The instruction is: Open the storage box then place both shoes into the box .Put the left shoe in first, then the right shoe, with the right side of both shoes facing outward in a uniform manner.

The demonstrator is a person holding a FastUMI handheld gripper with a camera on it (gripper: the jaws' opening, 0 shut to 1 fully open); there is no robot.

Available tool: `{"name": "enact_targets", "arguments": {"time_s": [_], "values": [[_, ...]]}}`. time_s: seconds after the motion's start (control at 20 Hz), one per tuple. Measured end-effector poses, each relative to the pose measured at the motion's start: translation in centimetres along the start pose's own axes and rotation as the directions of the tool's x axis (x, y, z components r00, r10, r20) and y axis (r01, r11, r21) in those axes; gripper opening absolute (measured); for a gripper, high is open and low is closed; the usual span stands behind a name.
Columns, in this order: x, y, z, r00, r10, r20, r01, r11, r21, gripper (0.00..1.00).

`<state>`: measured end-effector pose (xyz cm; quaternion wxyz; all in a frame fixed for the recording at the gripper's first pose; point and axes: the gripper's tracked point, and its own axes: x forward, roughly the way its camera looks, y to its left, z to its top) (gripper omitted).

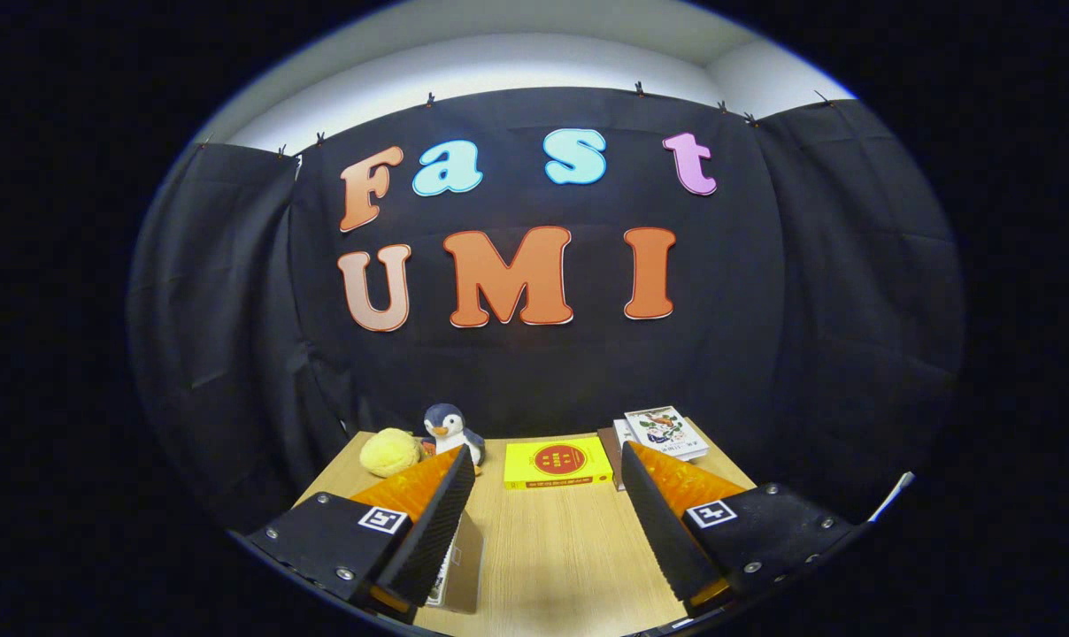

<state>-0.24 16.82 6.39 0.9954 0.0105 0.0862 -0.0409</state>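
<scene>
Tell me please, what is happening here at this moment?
A hand-held gripper hovers over a wooden table with its fingers wide open, holding nothing. Beyond the fingers lie a yellow book, a penguin plush, a yellow plush and a stack of books. A cardboard piece sits beside one finger.

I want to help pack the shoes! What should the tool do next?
Probably tip down and look lower. The tool is open with nothing in it, above the wooden table, facing a yellow book and toy penguin. A cardboard edge, maybe the box, sits just below one finger.
</scene>
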Motion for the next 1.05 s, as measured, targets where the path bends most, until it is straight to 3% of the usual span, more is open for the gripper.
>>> {"name": "enact_targets", "arguments": {"time_s": [0.25, 0.6, 1.05], "values": [[0.0, -3.9, 0.6, 0.999, -0.009, 0.050, 0.010, 1.000, -0.024, 0.99], [0.8, -7.8, 0.2, 0.997, 0.054, 0.051, -0.051, 0.997, -0.056, 0.98], [1.9, -12.9, -0.7, 0.999, 0.012, 0.052, -0.010, 0.999, -0.038, 0.98]]}}
